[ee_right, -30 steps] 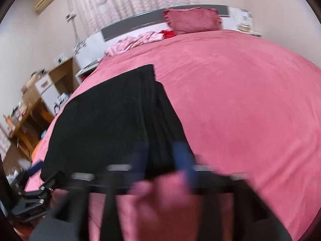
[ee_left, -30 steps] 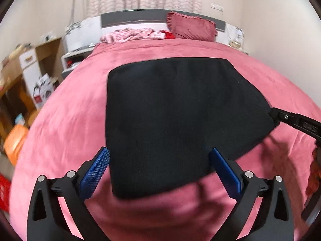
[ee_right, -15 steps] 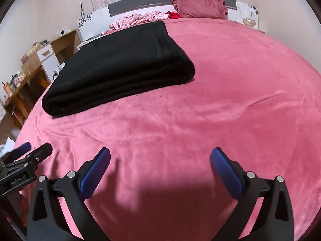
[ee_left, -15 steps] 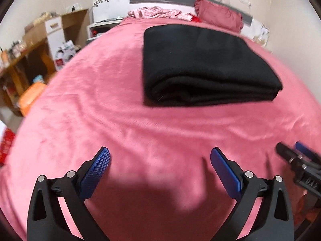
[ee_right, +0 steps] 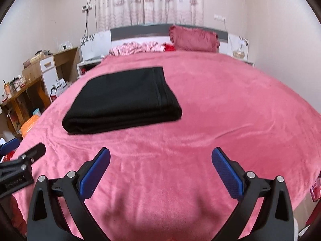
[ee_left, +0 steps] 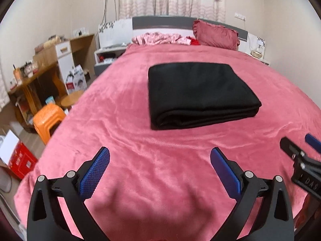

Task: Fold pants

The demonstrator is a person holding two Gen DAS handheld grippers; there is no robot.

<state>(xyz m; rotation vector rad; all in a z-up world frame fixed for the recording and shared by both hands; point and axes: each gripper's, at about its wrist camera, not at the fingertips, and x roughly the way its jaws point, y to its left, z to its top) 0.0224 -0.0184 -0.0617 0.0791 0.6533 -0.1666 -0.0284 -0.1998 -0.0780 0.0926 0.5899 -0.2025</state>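
Note:
The black pants (ee_left: 198,94) lie folded in a flat rectangle on the pink bed cover (ee_left: 160,160); they also show in the right wrist view (ee_right: 124,100). My left gripper (ee_left: 160,170) is open and empty, held back from the pants near the bed's front edge. My right gripper (ee_right: 160,170) is open and empty, also well back from the pants. Each gripper shows at the edge of the other's view: the right one (ee_left: 301,156) and the left one (ee_right: 22,164).
A red pillow (ee_left: 216,35) and crumpled pink clothes (ee_left: 160,38) lie at the headboard. A wooden desk (ee_left: 34,80), an orange stool (ee_left: 48,118) and boxes stand left of the bed. A nightstand with a glass lamp (ee_left: 256,50) is at the far right.
Both grippers have let go of the pants and pulled back toward the bed's front edge. The pants now lie folded and farther away. The right gripper went from near shut to open.

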